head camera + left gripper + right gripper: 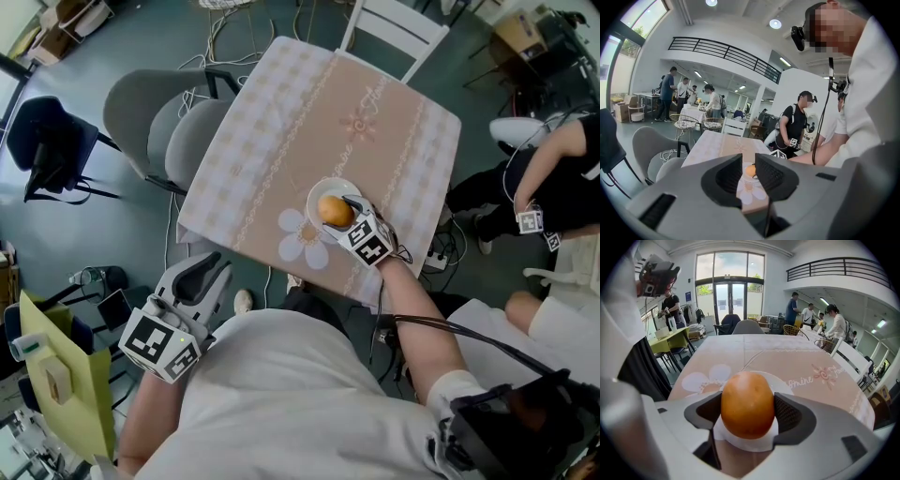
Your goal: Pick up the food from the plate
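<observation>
Grip looks centred — right gripper [747, 412] clamps the food [747, 399]; lift straight off the plate [747, 443]. Left gripper [748, 165] idles, jaws ajar.

Golden-orange food [747, 404] there, plain white plate [336, 185] under it; tablecloth [375, 141] shows beige, pale checks down its sides, a white daisy print [302, 237]; chairs [141, 112] come up grey.

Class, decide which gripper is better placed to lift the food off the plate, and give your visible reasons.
Right. The right gripper has its fingers against both sides of the food on the plate, so it likely only needs to lift. The left gripper hangs empty, off the table.
</observation>
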Demonstrator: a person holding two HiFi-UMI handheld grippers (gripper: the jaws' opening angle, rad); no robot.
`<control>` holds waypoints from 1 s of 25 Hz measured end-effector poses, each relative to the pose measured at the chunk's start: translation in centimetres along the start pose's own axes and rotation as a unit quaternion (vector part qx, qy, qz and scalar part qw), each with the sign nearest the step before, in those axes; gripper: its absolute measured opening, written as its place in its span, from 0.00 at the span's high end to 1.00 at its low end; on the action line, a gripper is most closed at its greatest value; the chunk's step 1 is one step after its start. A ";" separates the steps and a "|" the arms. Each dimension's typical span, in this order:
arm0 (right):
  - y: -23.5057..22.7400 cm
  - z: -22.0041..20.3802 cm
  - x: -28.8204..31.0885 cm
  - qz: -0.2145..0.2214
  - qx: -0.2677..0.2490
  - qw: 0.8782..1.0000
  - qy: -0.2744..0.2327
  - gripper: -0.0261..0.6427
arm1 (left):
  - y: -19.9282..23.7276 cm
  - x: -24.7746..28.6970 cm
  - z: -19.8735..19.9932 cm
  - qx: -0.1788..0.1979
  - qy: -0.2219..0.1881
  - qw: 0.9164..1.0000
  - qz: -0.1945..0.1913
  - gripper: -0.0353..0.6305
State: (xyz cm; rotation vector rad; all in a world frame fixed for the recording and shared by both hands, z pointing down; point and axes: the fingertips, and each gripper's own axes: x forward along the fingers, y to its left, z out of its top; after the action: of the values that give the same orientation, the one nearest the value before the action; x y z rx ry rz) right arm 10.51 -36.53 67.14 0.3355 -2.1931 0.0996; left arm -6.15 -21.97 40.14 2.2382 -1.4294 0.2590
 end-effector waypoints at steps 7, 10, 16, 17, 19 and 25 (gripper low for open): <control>0.4 1.1 -1.7 -0.020 0.022 1.000 -0.008 0.43 | 0.2 -1.1 -0.3 0.004 -0.005 1.000 -0.014 0.82; 0.8 2.2 -2.9 -0.032 0.031 0.999 -0.018 0.43 | 0.4 -1.7 -0.4 0.008 -0.009 1.000 -0.024 0.82; 2.1 4.6 -5.9 -0.064 0.050 0.996 -0.045 0.43 | 1.0 -3.4 -0.4 0.017 -0.019 0.998 -0.049 0.82; 2.4 5.1 -6.4 -0.068 0.051 0.995 -0.048 0.43 | 1.1 -3.8 -0.4 0.018 -0.020 0.998 -0.053 0.82; 3.2 5.8 -7.5 -0.077 0.053 0.994 -0.051 0.43 | 1.5 -4.6 -0.6 0.020 -0.022 0.998 -0.062 0.82; 5.7 8.7 -11.0 -0.108 0.066 0.990 -0.066 0.43 | 2.5 -6.6 -1.4 0.030 -0.022 0.995 -0.090 0.82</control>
State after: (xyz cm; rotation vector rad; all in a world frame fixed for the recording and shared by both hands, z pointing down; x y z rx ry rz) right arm 8.49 -30.52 53.43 0.6671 -2.2701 0.1050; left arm -11.19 -16.83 39.40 2.4183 -1.2458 0.1971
